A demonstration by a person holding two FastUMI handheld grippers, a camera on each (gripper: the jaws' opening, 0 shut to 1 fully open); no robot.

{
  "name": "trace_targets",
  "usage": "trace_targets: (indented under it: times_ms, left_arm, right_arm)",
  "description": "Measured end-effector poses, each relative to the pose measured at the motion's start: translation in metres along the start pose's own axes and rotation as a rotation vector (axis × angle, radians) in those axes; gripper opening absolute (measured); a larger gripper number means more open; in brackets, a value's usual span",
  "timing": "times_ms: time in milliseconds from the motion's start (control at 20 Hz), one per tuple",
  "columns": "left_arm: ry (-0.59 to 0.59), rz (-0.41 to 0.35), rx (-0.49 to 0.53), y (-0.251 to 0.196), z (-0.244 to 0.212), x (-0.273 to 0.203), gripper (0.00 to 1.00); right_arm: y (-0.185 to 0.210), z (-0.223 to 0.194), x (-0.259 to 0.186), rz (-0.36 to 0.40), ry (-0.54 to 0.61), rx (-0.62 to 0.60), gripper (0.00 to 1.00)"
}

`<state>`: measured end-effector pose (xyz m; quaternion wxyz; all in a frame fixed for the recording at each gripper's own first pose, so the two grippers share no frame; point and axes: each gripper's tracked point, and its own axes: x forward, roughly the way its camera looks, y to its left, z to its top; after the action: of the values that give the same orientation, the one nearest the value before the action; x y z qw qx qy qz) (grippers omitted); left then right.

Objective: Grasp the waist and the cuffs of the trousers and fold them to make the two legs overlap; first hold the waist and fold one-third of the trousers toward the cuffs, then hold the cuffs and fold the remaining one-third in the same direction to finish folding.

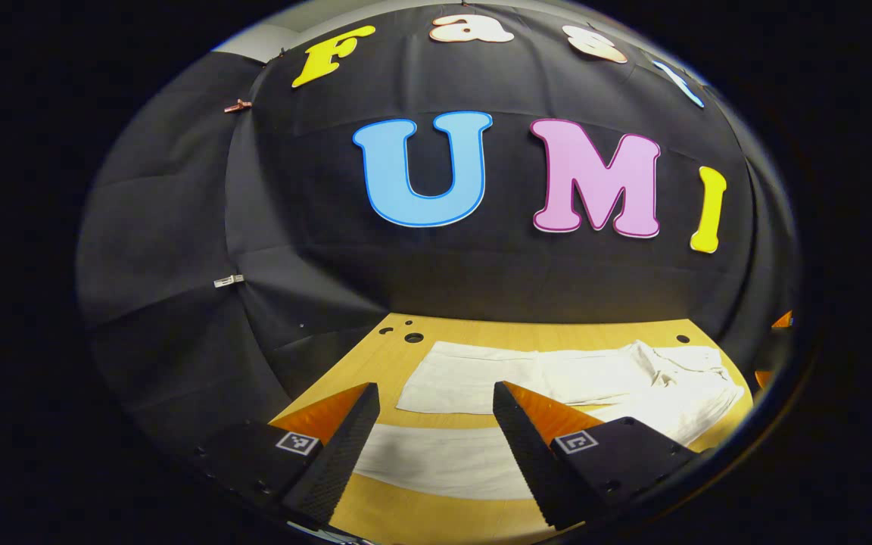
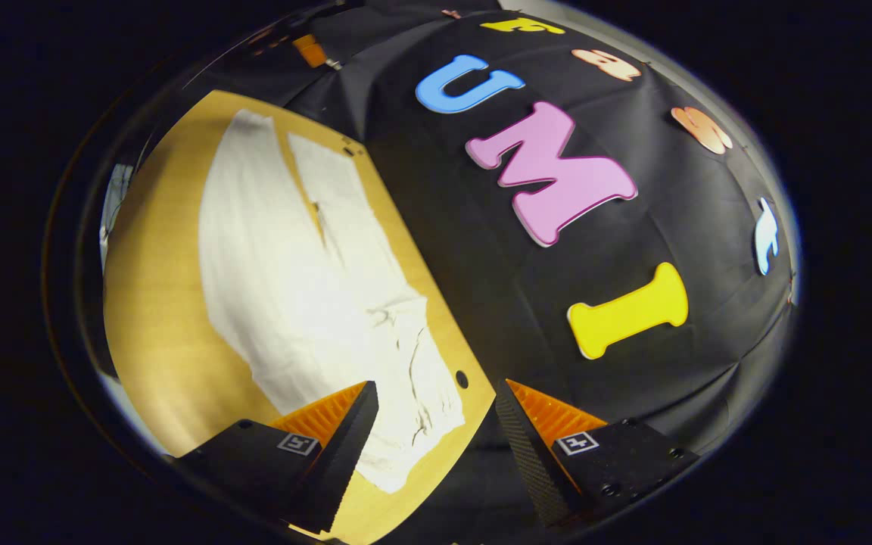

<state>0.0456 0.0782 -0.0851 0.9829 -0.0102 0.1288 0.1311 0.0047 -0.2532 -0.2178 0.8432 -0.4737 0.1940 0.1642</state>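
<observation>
White trousers [image 1: 557, 378] lie flat on a wooden table [image 1: 406, 522], legs spread apart. In the left gripper view the cuffs are on the left and the wrinkled waist [image 1: 693, 378] is at the right. My left gripper [image 1: 436, 401] hovers open above the near leg [image 1: 436, 458], close to its cuff end, holding nothing. In the right gripper view the trousers [image 2: 300, 280] run from the waist [image 2: 413, 409] near my fingers up to the cuffs at the far end. My right gripper [image 2: 436, 401] stands open above the waist end at the table's edge, with nothing between its fingers.
The table [image 2: 156, 325] has small round holes [image 1: 413, 337] near its far corners, one [image 2: 462, 378] beside the waist. Black cloth walls close in behind the table. Bare wood runs along the near side of the trousers.
</observation>
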Motion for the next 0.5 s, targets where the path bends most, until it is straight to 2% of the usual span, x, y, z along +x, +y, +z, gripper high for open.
trace_targets:
  times_ms: [200, 400, 500]
  left_arm:
    - [0.038, 0.014, 0.027, 0.000, -0.010, 0.004, 0.97]
    - [0.088, 0.015, 0.067, -0.013, -0.024, 0.012, 0.97]
    - [0.112, 0.024, 0.083, -0.018, -0.030, 0.016, 0.97]
  right_arm:
    - [0.019, -0.067, 0.016, 0.087, 0.097, -0.068, 0.97]
    - [0.042, -0.116, 0.030, 0.199, 0.130, -0.224, 0.98]
    - [0.050, -0.146, 0.037, 0.237, 0.172, -0.240, 0.97]
